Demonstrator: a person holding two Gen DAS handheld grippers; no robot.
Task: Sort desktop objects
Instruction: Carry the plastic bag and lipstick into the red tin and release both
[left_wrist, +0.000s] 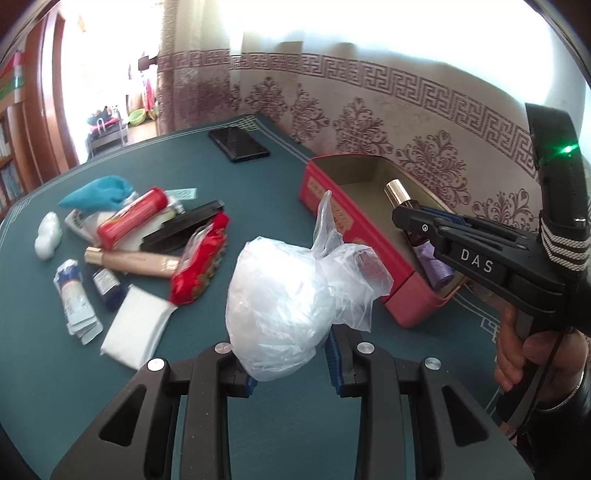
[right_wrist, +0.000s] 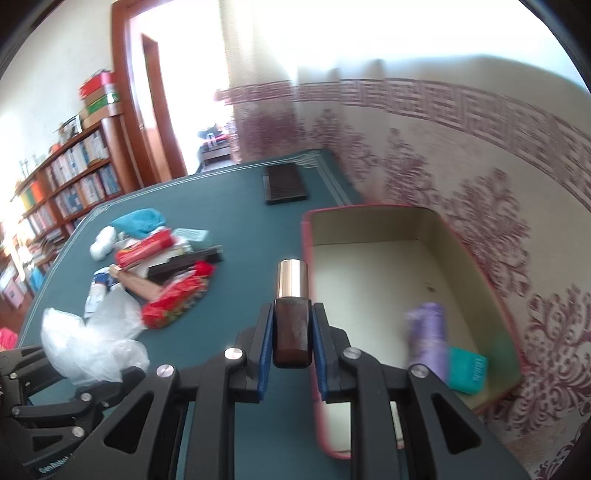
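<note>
My left gripper (left_wrist: 291, 354) pinches a knotted clear plastic bag (left_wrist: 295, 295) above the green worktop (left_wrist: 258, 184). My right gripper (right_wrist: 293, 332) clamps a brown bottle (right_wrist: 291, 332) with a gold cap, held at the red box (right_wrist: 491, 280), where a purple roll (right_wrist: 426, 332) and teal packet (right_wrist: 467, 373) lie. A clutter pile (left_wrist: 147, 236) sits left.

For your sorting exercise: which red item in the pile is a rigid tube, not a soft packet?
The red tube, lying atop the pile; the red packet is crinkled.
</note>
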